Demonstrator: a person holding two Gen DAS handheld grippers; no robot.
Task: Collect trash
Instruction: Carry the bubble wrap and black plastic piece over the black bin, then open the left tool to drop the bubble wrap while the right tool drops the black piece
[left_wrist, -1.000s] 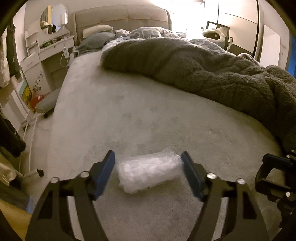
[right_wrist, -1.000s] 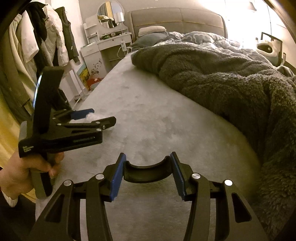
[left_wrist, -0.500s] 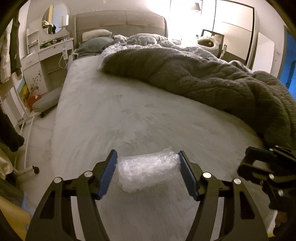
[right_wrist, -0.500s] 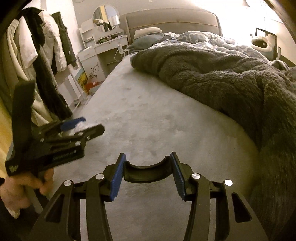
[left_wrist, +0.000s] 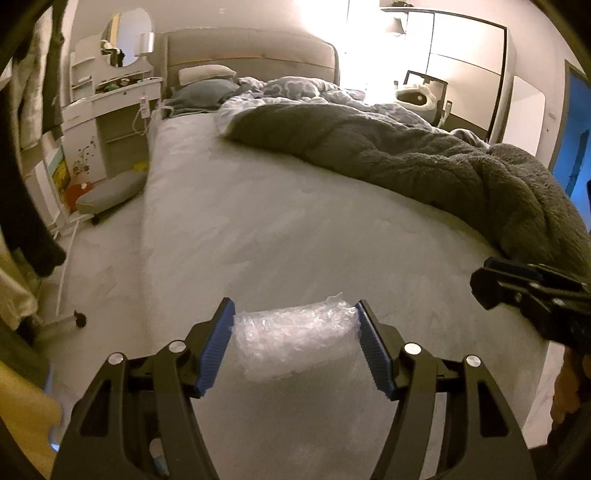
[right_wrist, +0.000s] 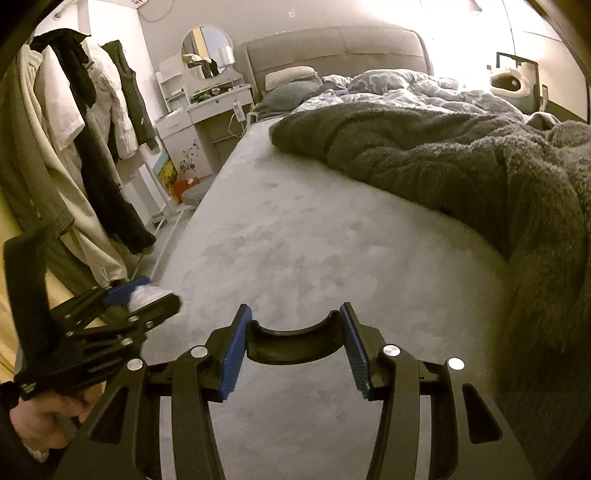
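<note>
While pinched between both blue pads of left claw (left_wrist: 295, 332), crumpled plastic wrap (left_wrist: 295, 339) was carried above bed (left_wrist: 280, 229), lifted clear of sheet. Collecting step in hand; next likely called for a bin, none visible, and a steady squeeze on such springy stuff. Pointed steeply downward, blanket (left_wrist: 424, 162) ahead to the right.

Seen from right wrist: right claw (right_wrist: 295, 345) clamped on a black curved piece (right_wrist: 295, 345), nose tilted down over bed. Left claw off to its left, gripped by a hand (right_wrist: 48, 417), white wrap peeking between its pads.
</note>
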